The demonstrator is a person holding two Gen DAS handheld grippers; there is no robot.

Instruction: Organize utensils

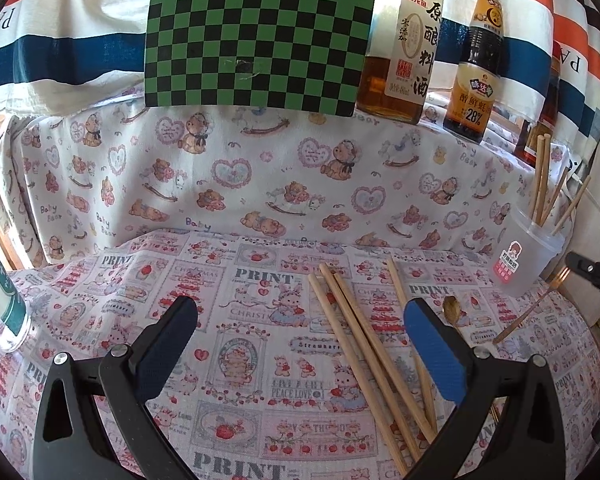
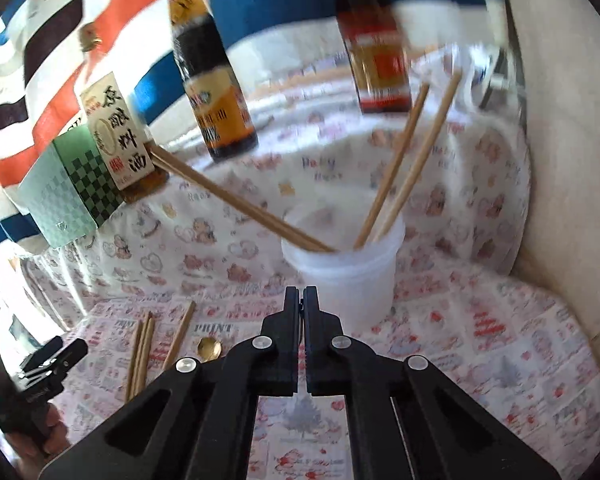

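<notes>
Printed tablecloth [image 1: 260,300] with loose chopsticks [image 1: 364,344], left tongs [image 1: 300,344] wide open, empty, right tongs [image 2: 302,300] closed on spoon [image 2: 209,349]

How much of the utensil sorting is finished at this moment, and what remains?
Done: several chopsticks already stand in the white plastic cup.

In hand: the right claw is shut on a thin spoon near the cup. The left claw is open and holds nothing.

Left: four loose chopsticks and a gold spoon lie on the printed cloth.
</notes>
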